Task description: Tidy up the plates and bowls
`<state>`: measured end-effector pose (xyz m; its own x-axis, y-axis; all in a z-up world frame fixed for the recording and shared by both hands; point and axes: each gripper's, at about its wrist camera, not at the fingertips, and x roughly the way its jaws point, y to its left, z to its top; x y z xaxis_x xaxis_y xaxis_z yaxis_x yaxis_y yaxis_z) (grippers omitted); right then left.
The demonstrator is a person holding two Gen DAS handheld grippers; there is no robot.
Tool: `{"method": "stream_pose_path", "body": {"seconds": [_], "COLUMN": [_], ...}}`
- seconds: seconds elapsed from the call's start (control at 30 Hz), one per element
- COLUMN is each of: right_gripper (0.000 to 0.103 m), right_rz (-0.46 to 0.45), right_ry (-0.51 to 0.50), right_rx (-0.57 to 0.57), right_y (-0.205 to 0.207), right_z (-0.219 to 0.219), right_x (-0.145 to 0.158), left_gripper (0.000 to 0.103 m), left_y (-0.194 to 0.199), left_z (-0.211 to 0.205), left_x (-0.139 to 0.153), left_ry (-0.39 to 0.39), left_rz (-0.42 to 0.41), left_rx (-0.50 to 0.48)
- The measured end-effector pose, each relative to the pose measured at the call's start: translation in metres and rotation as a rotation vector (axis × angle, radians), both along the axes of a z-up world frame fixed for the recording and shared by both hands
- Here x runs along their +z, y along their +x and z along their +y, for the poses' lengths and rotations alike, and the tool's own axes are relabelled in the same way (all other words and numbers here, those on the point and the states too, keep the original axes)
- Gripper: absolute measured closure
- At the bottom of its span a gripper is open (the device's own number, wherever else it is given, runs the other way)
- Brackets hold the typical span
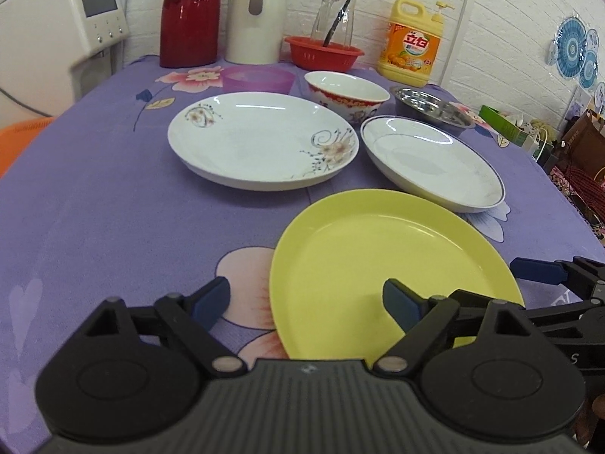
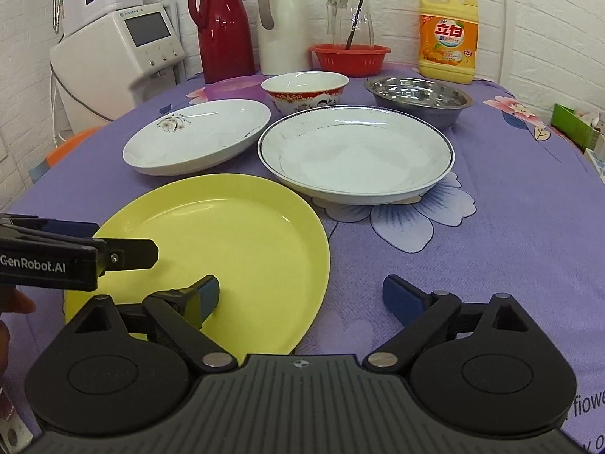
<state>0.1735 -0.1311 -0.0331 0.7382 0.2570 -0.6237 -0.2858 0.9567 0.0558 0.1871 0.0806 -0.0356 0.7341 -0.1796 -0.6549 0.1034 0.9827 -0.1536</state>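
Observation:
A yellow plate lies nearest on the purple cloth. Behind it lie a white flowered plate and a blue-rimmed white plate. Further back stand a red-patterned bowl, a steel bowl and a purple bowl. My left gripper is open, straddling the yellow plate's left rim. My right gripper is open, straddling its right rim. Both are empty.
At the back stand a red thermos, a white thermos, a red basket with a glass jug, and a yellow detergent bottle. A white appliance stands left of the table. Boxes lie off the right edge.

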Motion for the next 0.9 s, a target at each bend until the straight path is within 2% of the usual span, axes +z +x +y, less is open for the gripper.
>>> {"method": "stream_pose_path", "body": {"seconds": [0.1,0.2,0.23,0.27,0.5,0.6,0.77,0.9], "right_gripper": [0.0,0.0,0.0,0.007,0.008,0.008,0.006,0.005], "right_rz": [0.0,-0.023,-0.029,-0.037,-0.046,-0.079,-0.073,-0.049], "right_ry": [0.02,-0.003,0.007,0.008,0.02,0.018,0.067,0.072], "right_rx": [0.015,0.024,0.032,0.037,0.008,0.043,0.147,0.204], "right_y": [0.002,0.0,-0.003,-0.006,-0.017,-0.022,-0.015,-0.011], "right_z": [0.002,0.007,0.007,0.008,0.021,0.04,0.078,0.098], "right_x": [0.002,0.002,0.002,0.001,0.007,0.016,0.021,0.017], "left_gripper": [0.022,0.027,0.033,0.039,0.039,0.039,0.039,0.039], "left_y": [0.0,-0.003,-0.006,-0.008,-0.013,-0.022,-0.036,-0.04], "left_z": [-0.005,-0.016,-0.02,-0.022,-0.01,0.012,0.049,0.068], "left_x": [0.0,-0.002,-0.003,-0.003,0.002,0.011,0.02,0.016], "left_ry": [0.01,0.069,0.083,0.076,0.053,0.05,0.083,0.082], "left_rz": [0.001,-0.017,-0.029,-0.04,-0.013,-0.018,-0.013,0.008], "left_rx": [-0.008,-0.021,-0.031,-0.042,0.01,0.061,0.165,0.205]}}
